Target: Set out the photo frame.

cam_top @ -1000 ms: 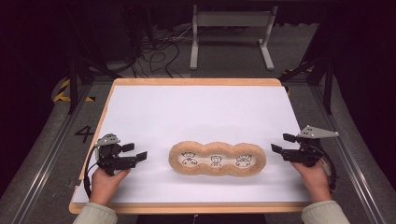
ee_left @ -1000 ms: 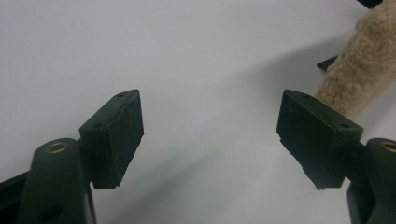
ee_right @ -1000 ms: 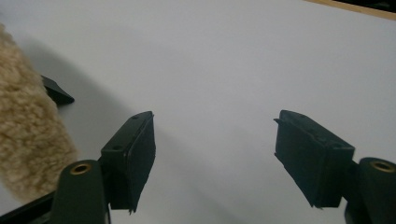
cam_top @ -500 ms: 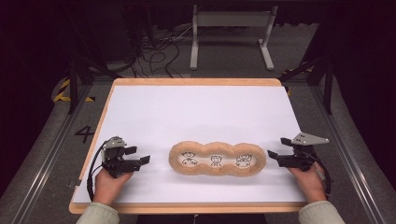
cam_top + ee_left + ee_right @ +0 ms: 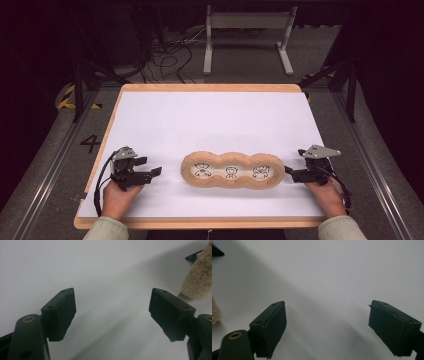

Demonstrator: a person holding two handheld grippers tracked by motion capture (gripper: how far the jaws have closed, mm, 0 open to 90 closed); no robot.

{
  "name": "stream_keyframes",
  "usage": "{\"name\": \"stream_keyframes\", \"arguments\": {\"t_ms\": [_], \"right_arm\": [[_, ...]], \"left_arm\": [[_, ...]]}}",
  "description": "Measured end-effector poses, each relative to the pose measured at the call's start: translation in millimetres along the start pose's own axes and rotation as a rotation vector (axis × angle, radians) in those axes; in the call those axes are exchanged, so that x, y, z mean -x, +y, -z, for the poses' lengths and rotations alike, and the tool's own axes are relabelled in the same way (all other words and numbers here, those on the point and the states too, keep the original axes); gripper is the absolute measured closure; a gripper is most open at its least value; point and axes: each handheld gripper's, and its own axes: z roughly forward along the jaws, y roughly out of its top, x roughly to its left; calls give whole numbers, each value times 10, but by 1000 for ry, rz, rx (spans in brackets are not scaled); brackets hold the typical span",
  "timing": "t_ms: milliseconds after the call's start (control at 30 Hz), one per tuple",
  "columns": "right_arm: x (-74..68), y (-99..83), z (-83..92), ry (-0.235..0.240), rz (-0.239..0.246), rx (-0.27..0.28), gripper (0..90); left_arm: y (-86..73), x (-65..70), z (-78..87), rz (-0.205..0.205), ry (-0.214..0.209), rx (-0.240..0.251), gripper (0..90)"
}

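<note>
Lying between two grippers, one fleecy three-lobed cushion (image 5: 231,170), left gripper (image 5: 152,172) open, right gripper (image 5: 289,172) just opened, empty

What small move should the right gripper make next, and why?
Probably ease the right gripper left onto the fuzzy tan pad's near end, then close. Its jaws have just been opening, nothing is between them, and they sit just short of that end.

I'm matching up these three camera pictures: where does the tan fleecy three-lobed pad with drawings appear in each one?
High view: the tan fleecy three-lobed pad lies low and centre on the white table sheet, between both grippers.
Left gripper view: its fleecy end sits at the upper right edge.
Right gripper view: a sliver of fleece shows at the left edge.
Shared landmark: the white sheet.
</note>
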Motion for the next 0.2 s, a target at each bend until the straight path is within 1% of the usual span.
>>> {"name": "stream_keyframes", "arguments": {"t_ms": [67,200], "right_arm": [[4,-1,4,0,-2,2,153],[-3,-1,9,-1,-2,2,147]], "left_arm": [[0,3,-5,6,-5,-4,226],[8,12,-5,1,-2,-2,227]]}}
